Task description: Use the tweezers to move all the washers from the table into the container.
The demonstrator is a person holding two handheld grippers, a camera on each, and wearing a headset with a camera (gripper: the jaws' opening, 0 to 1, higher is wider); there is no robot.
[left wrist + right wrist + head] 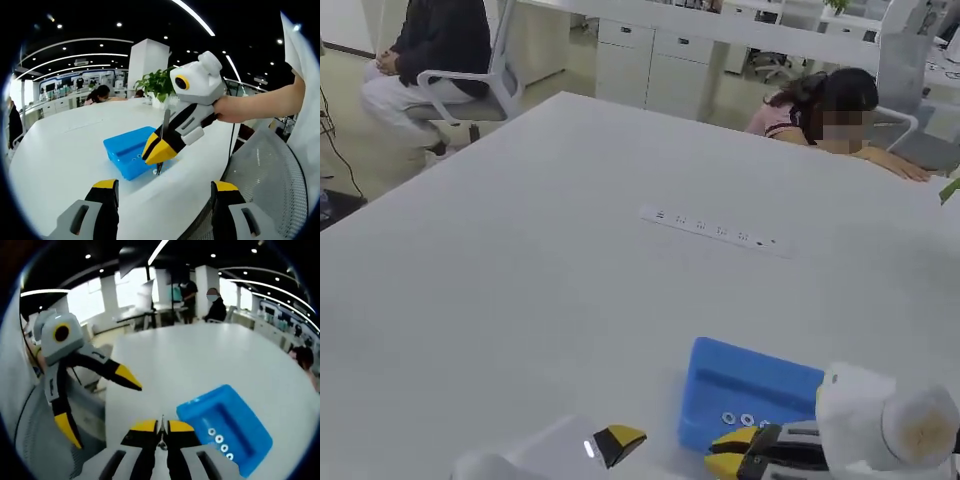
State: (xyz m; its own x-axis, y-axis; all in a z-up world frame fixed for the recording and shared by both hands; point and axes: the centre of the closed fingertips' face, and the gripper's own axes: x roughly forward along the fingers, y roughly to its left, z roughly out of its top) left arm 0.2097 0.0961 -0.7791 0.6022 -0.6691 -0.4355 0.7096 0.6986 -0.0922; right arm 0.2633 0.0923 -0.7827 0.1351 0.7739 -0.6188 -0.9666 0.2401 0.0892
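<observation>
Head view: the blue container (750, 385) is seen close to the near edge of the white table (520, 280), with washers (745, 419) lying inside it. Wide bare surface is left beyond, up to a power strip (715, 230).

Left gripper view: the left gripper (165, 186) is held with its jaws spread wide, released, near the table's rim.

Right gripper view: the tweezers (162, 440) are clamped in the right gripper (162, 426), just left of the container. A lit office is seen behind.

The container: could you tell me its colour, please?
The container is blue, clearest in the right gripper view.
</observation>
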